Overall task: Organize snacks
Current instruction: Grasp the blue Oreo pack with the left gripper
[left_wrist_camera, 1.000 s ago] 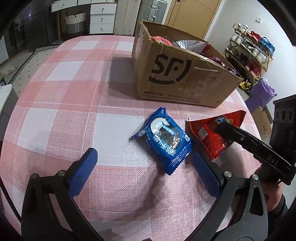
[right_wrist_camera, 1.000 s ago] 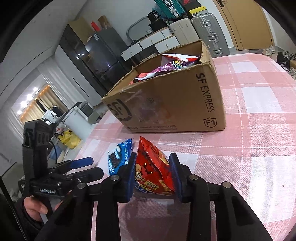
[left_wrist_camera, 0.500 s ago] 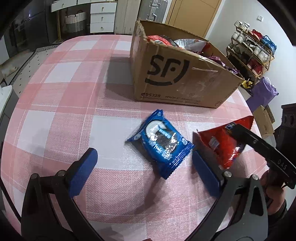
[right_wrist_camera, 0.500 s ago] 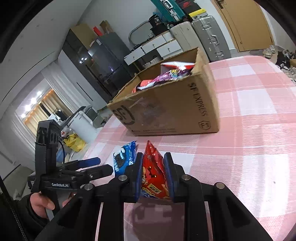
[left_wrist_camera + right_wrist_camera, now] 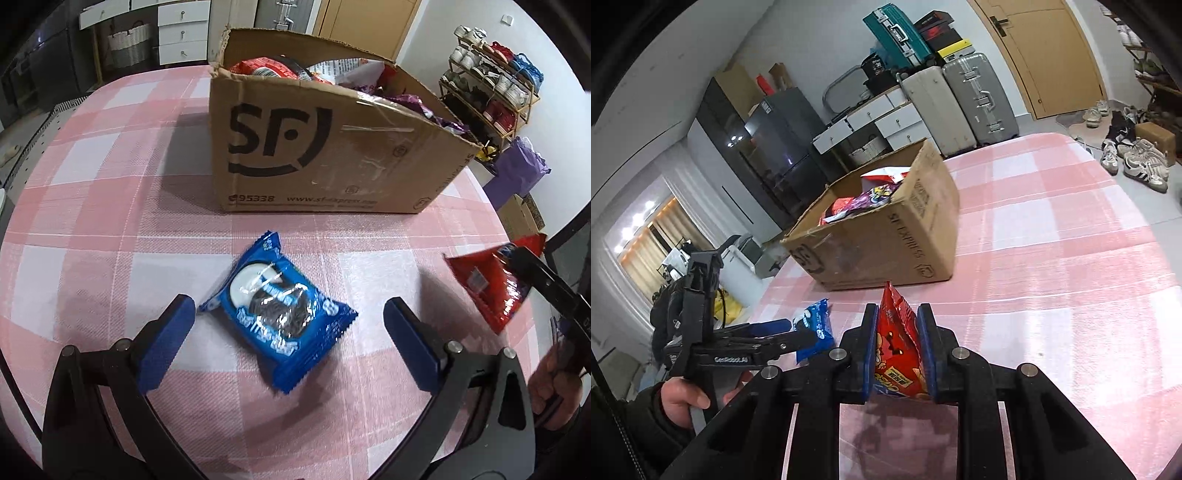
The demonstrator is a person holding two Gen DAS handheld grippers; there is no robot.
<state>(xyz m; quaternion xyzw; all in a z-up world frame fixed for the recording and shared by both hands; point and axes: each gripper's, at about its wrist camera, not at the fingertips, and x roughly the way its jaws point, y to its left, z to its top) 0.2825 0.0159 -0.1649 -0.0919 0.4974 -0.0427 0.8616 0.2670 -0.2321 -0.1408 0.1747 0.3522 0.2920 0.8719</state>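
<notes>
A blue cookie packet [image 5: 279, 319] lies flat on the pink checked tablecloth; it also shows in the right wrist view [image 5: 814, 328]. My left gripper [image 5: 288, 339] is open, its blue pads on either side of the packet, not touching it. My right gripper [image 5: 897, 350] is shut on a red snack bag [image 5: 899, 354] and holds it above the table; the bag shows at the right in the left wrist view [image 5: 491, 286]. A cardboard SF box [image 5: 325, 155] with several snack bags inside stands beyond, also visible in the right wrist view [image 5: 882, 240].
The round table's edge [image 5: 517, 236] curves close behind the red bag. A shoe rack [image 5: 491, 88] and purple bag [image 5: 517, 173] stand off the table to the right. Suitcases [image 5: 960, 99] and drawers line the far wall.
My left gripper moved forward, so its pads now flank the blue packet. My right gripper lifted the red bag higher and away to the right.
</notes>
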